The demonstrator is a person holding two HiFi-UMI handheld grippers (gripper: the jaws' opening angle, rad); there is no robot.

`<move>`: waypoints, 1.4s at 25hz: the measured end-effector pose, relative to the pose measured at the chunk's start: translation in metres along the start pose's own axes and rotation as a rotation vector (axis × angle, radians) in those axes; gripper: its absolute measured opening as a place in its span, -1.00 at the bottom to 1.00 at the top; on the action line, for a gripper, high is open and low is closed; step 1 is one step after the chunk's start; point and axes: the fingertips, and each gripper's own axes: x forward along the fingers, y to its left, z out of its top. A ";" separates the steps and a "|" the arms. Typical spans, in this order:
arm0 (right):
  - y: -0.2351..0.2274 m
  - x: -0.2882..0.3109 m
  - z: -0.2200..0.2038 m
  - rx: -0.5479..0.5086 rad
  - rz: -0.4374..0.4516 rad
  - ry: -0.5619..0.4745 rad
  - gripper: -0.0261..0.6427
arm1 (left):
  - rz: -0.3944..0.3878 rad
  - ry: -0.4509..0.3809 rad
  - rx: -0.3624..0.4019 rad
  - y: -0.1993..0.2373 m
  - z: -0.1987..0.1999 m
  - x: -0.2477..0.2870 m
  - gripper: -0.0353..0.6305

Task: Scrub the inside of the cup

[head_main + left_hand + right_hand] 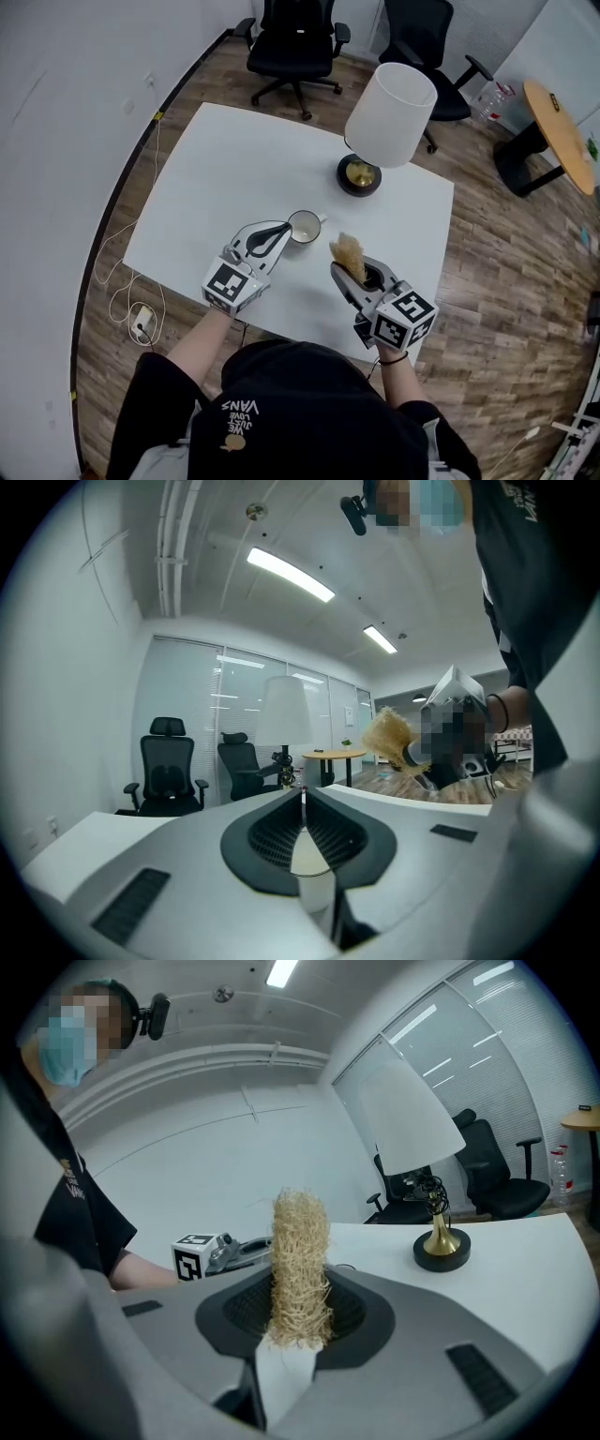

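A small white cup point(306, 227) stands near the middle of the white table point(206, 178), its handle to the right. My left gripper point(284, 229) is shut on the cup's left rim. In the left gripper view the jaws meet at the left gripper point(302, 797), and the cup point(314, 885) shows in the gap below them. My right gripper point(352, 268) hovers to the right of the cup, shut on a straw-coloured fibre scrubber point(348, 251). The scrubber point(300, 1232) sticks up out of the right gripper point(298, 1283). It is apart from the cup and outside it.
A table lamp point(389, 117) with a white shade and brass base stands behind the cup. Two black office chairs point(295, 42) are beyond the table's far edge. A round wooden table point(558, 131) is at the far right. Cables point(131, 309) lie on the floor at the left.
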 end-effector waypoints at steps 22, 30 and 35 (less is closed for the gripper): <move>-0.010 0.008 -0.006 0.006 -0.014 0.025 -0.64 | -0.142 0.102 -0.047 -0.006 -0.069 0.039 0.25; -0.018 0.005 -0.010 0.010 -0.026 0.049 -0.64 | -0.164 0.124 -0.068 -0.006 -0.090 0.059 0.29; -0.021 0.005 -0.013 0.013 -0.033 0.063 -0.64 | -0.184 0.139 -0.087 -0.010 -0.103 0.066 0.29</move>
